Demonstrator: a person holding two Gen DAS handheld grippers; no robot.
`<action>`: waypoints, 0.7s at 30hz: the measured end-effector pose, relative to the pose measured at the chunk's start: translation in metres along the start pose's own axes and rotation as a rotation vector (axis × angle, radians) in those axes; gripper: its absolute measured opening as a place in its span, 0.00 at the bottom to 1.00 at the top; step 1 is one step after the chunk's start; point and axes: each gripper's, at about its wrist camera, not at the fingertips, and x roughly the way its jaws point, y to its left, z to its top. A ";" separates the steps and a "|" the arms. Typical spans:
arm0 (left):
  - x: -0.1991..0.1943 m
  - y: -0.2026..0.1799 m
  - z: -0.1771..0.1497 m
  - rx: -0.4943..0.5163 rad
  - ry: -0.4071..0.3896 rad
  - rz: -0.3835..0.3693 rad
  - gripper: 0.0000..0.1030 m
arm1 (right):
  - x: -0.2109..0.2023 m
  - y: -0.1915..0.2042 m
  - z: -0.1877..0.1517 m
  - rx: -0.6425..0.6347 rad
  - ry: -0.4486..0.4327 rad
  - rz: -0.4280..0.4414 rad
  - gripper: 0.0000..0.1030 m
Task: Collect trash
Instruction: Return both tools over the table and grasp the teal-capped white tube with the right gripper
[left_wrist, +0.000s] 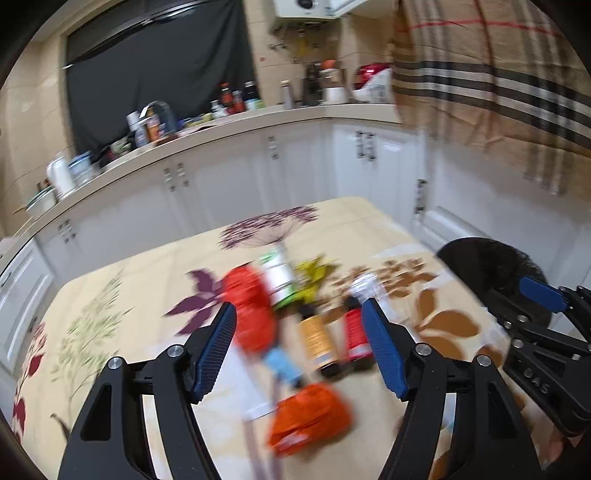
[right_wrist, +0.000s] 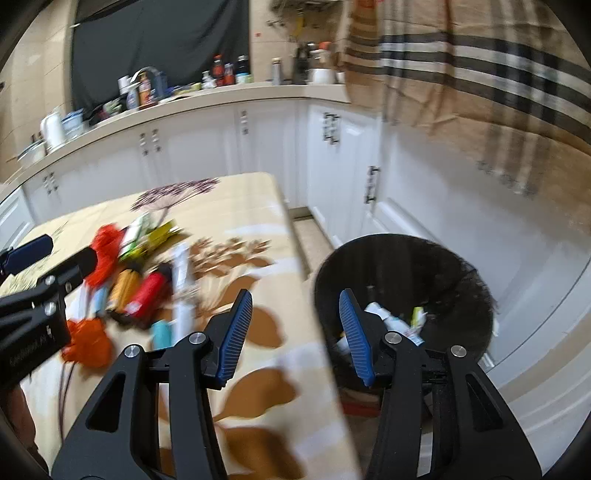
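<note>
A heap of trash lies on the flowered tablecloth (left_wrist: 122, 302): a red crumpled wrapper (left_wrist: 251, 314), a green-and-white carton (left_wrist: 279, 280), an orange-labelled bottle (left_wrist: 317, 339), a red can (left_wrist: 355, 332), a clear bottle (left_wrist: 369, 291) and an orange bag (left_wrist: 310, 417). My left gripper (left_wrist: 300, 304) hangs open just short of the heap, nothing between its fingers. Off the table's right edge stands a black mesh bin (right_wrist: 402, 280) with wrappers (right_wrist: 395, 321) inside. My right gripper (right_wrist: 295, 293) is open and holds nothing, straddling the gap between table edge and bin.
White cabinets (left_wrist: 229, 184) with a cluttered counter (left_wrist: 207, 122) run behind the table. A checked cloth (left_wrist: 498, 81) hangs at the upper right. A strip of floor (right_wrist: 314, 236) separates table and cabinets. Both views are blurred by motion.
</note>
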 end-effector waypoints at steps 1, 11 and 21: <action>-0.002 0.006 -0.003 -0.008 0.003 0.009 0.66 | -0.001 0.005 -0.002 -0.008 0.005 0.008 0.46; -0.011 0.066 -0.047 -0.085 0.077 0.121 0.67 | -0.005 0.049 -0.024 -0.084 0.078 0.084 0.46; -0.016 0.096 -0.069 -0.137 0.112 0.156 0.67 | 0.002 0.063 -0.036 -0.107 0.147 0.097 0.46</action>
